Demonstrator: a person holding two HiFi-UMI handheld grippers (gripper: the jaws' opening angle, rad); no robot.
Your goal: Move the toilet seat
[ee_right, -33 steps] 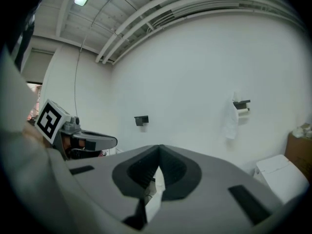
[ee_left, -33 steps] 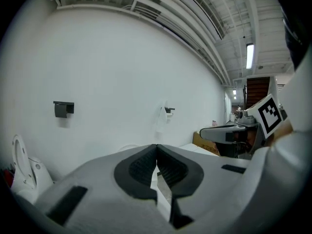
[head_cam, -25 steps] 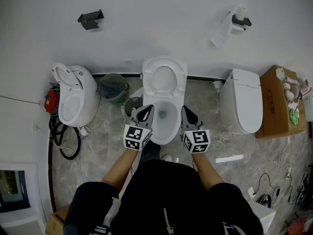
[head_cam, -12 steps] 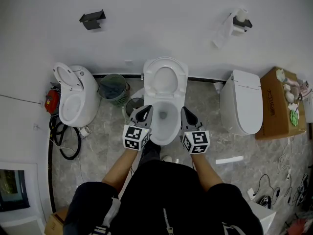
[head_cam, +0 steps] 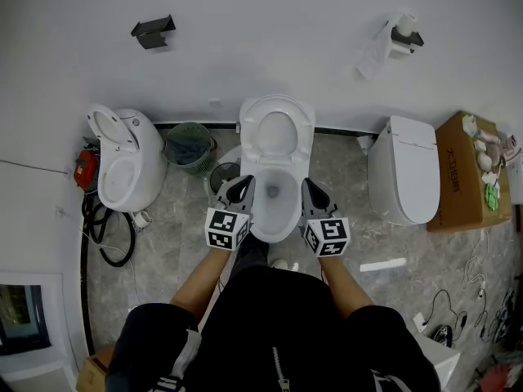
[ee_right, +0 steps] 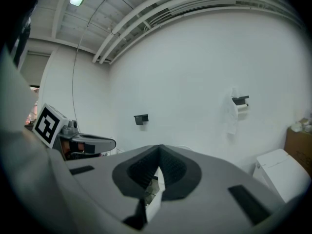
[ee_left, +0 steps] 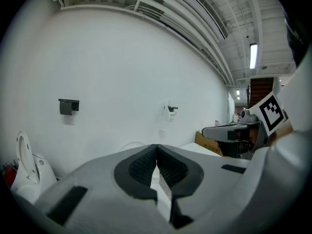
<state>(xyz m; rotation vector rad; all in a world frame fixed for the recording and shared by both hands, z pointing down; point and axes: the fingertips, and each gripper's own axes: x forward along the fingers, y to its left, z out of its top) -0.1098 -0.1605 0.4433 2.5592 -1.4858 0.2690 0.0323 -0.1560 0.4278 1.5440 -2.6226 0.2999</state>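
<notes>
White plastic, the toilet seat (head_cam: 250,133) stands raised against the wall behind the bowl (head_cam: 274,221). Our left gripper (head_cam: 244,180) and right gripper (head_cam: 307,182) flank the bowl's front, fingers pressed together, empty. Whether the seat is just lifted or due down, we cannot tell. Either way, we handle its rim gently.

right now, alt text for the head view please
From above, a person holds the left gripper and right gripper, both shut, at either side of a white toilet bowl whose seat stands raised. An open toilet stands to its left, a closed toilet to its right.
</notes>
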